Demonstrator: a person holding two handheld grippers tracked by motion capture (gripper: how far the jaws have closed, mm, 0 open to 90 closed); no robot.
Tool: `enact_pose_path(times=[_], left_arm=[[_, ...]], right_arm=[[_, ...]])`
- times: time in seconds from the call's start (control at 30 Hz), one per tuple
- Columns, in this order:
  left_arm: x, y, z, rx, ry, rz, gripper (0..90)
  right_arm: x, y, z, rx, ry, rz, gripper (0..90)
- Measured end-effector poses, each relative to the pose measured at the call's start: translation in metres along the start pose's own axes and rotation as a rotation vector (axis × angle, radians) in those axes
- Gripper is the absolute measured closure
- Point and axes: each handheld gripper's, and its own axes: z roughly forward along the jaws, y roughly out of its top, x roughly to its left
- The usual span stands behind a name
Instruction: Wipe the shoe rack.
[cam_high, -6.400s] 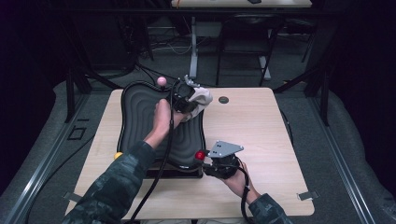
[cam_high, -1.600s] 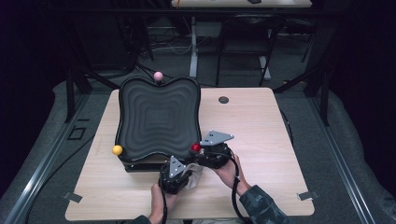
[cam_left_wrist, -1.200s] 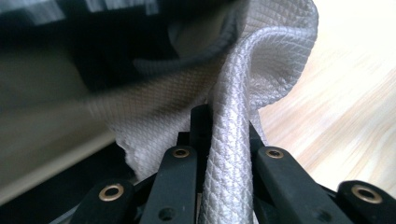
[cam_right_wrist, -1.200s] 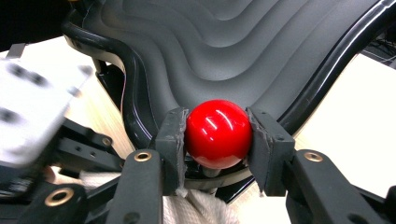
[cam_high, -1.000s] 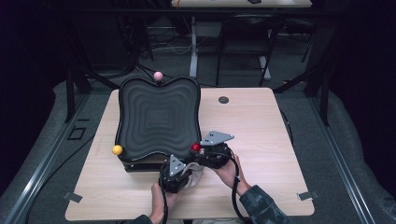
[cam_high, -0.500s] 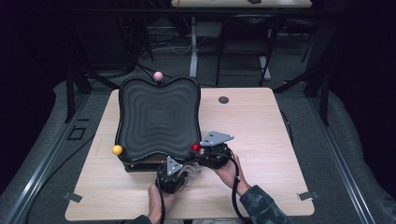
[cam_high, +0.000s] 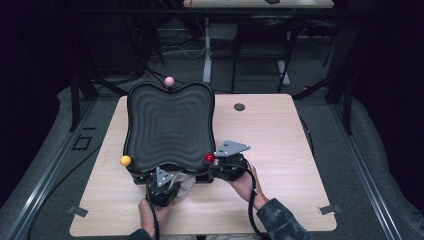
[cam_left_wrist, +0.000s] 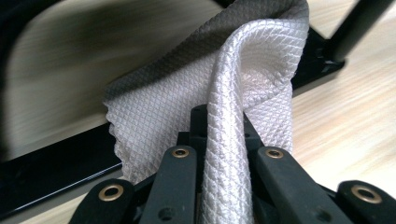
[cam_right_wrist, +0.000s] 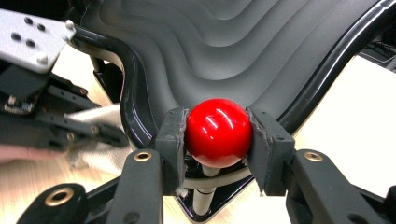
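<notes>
Left gripper (cam_high: 162, 187) clamps the white cloth (cam_left_wrist: 243, 93) at the black tray's (cam_high: 170, 125) near edge, right gripper (cam_right_wrist: 217, 135) pinches the red knob (cam_right_wrist: 217, 132); wiping looks barely begun.

Colours on the pale wood-grain table (cam_high: 280, 150)
Black rippled tray (cam_high: 170, 125); red ball (cam_right_wrist: 218, 132), yellow ball (cam_high: 125, 160), pink ball (cam_high: 169, 80); white diamond-weave cloth (cam_left_wrist: 233, 84).

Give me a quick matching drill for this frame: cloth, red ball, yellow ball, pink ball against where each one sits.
Things:
1. white cloth
2. red ball
3. yellow ball
4. pink ball

Places:
A. far edge of the black tray
B. clamped in the left gripper
C. near-left corner of the tray
D. clamped in the right gripper

Pairs: 1-B, 2-D, 3-C, 4-A
</notes>
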Motion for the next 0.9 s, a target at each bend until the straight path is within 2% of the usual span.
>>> enact_pose_path(times=[0.3, 0.67, 0.9], left_arm=[[0.021, -0.009, -0.013, 0.009, 0.064, -0.007, 82.4], [0.054, -0.022, -0.033, 0.030, 0.139, -0.011, 82.4], [0.071, -0.029, -0.044, 0.032, 0.184, -0.041, 82.4]], right_arm=[[0.000, 0.000, 0.000, 0.000, 0.000, 0.000, 59.9], [0.000, 0.000, 0.000, 0.000, -0.004, -0.001, 59.9], [0.000, 0.000, 0.000, 0.000, -0.003, 0.000, 59.9]])
